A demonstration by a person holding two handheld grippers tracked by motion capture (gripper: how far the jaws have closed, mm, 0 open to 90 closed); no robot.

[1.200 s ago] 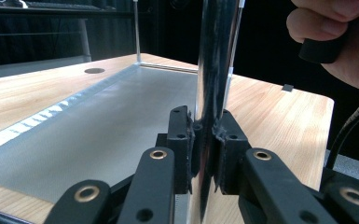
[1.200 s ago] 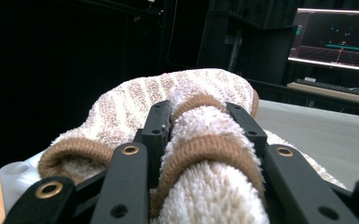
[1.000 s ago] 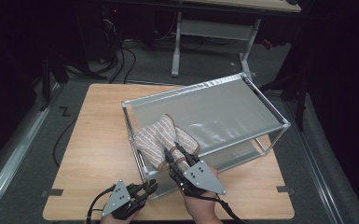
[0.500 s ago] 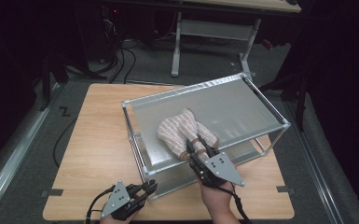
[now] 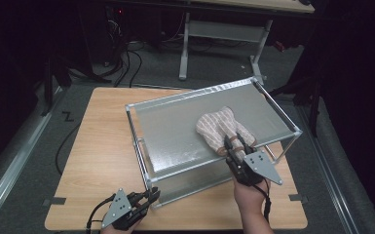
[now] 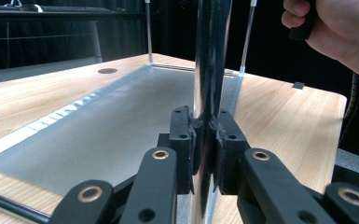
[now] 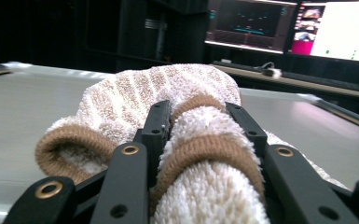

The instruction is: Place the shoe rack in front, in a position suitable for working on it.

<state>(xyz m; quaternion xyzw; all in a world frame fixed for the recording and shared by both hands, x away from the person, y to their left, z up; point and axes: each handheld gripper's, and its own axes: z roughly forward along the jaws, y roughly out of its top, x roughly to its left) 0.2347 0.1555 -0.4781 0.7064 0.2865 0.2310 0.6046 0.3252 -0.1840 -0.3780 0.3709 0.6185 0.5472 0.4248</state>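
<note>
Up on the top shelf of a metal rack lies a striped cream-and-tan towel bundle, bunched and rolled, toward the shelf's right half. Its long axis runs from the near right edge of the shelf back and leftward toward the middle, with the tan-bordered rolled ends pointing at the person and the rounded bulk pointing away.

From the right gripper view the towel bundle fills the foreground: one tan-edged roll sits between the black jaws, which press its sides, and a second roll opens to the left just outside them. The right gripper is thus closed onto the near end of the towel, jaws only as far apart as the roll is thick, with the right hand behind it at the table's front edge.

The left gripper sits at the rack's near left corner, and in its own view the jaws are clamped tight on a shiny upright post of the frame. The rack stands on a wooden table, its lower shelf grey and bare.
</note>
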